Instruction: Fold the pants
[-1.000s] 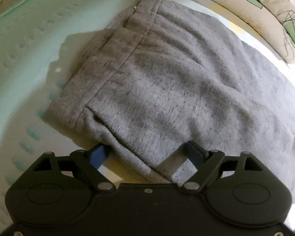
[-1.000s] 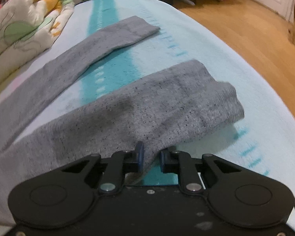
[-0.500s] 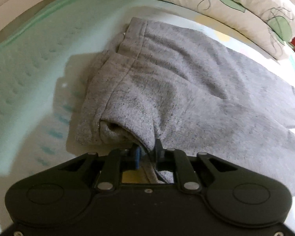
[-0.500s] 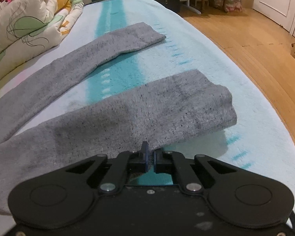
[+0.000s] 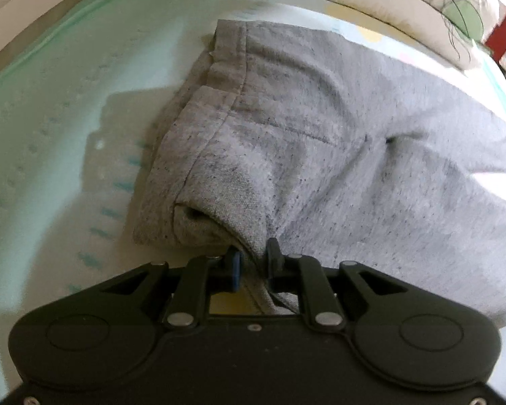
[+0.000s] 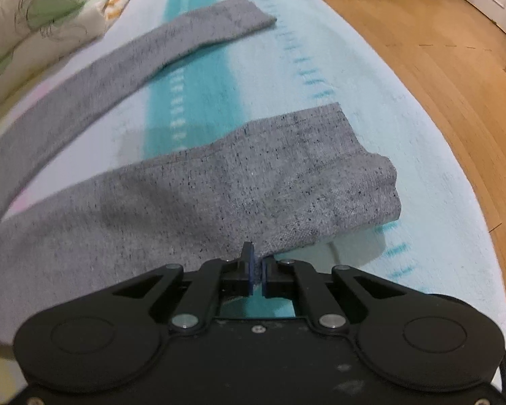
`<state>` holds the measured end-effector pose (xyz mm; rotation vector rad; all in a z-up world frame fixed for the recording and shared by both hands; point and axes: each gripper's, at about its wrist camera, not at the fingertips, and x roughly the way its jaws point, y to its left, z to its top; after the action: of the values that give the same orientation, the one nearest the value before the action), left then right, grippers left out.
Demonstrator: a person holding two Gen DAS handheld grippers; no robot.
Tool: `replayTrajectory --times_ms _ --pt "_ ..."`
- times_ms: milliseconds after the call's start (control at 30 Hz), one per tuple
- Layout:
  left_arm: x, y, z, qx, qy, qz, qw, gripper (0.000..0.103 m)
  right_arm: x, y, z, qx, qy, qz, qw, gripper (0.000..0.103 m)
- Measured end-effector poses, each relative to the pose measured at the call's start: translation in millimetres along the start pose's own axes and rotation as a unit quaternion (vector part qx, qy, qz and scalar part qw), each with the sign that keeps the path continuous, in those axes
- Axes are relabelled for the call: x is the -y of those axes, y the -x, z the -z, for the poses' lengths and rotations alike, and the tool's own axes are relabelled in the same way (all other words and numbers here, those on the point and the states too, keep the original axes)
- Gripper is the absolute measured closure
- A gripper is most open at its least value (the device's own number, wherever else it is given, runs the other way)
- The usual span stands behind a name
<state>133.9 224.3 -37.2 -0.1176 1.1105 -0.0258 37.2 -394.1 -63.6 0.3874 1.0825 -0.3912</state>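
Fold barely begun: grey pants (image 5: 337, 141) lie spread on the bed (image 6: 371, 108), 2 legs apart, far leg (image 6: 135, 60) flat. Left gripper (image 5: 253, 256) has its jaws clamped on the near waistband corner, easing open slightly. Right gripper (image 6: 257, 266) has its jaws pinched tight on the near leg (image 6: 253, 189) edge. Both grippers angle steeply down. All folds remain.

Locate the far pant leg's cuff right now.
In the right wrist view the far pant leg's cuff lies flat at upper centre on the teal-striped blanket, right of the floral quilt, beyond the near leg.
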Motion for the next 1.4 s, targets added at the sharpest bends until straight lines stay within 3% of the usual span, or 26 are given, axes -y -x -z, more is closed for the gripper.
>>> replayTrajectory --times_ms 200,267,333,367,500,600,733,867,1100,1400 --pt "16 -20 4 -0.004 -0.046 -0.047 0.9978 0.073 -1 -16 -1 -0.063 0.007 0.022 0.998 0.098" --pt "20 -12 8 0.005 -0.075 -0.059 0.9955 0.063 0 -17 -1 -0.070 0.007 0.035 0.997 0.094" --pt "23 0 11 -0.001 -0.106 -0.075 0.9915 0.058 0 -10 -1 -0.073 0.019 0.059 0.995 0.075" --pt "22 5 12 -0.003 -0.117 -0.080 0.9899 0.058 -1 -6 -1 -0.074 0.027 0.075 0.994 0.073" --pt "18 35 10 0.020 -0.159 -0.123 0.9793 0.058 -5 26 -5 -0.034 0.067 0.107 0.991 0.075" --pt "16 49 -13 0.043 -0.161 -0.142 0.9756 0.058 -10 48 -20 0.002 0.076 0.098 0.992 0.074" --pt "14 51 -59 0.069 -0.128 -0.138 0.9796 0.058 -28 63 -62 0.048 0.071 0.064 0.994 0.074" --pt "23 37 -102 0.093 -0.127 -0.152 0.9758 0.058 -50 56 -105 0.074 0.066 0.045 0.994 0.074" --pt "54 -12 -156 0.130 -0.189 -0.165 0.9593 0.054 -97 19 -191 0.077 0.022 0.004 0.997 0.073" --pt "74 -74 -214 0.117 -0.195 -0.138 0.9640 0.048 -133 -57 -278 0.063 -0.026 0.014 0.998 0.071"
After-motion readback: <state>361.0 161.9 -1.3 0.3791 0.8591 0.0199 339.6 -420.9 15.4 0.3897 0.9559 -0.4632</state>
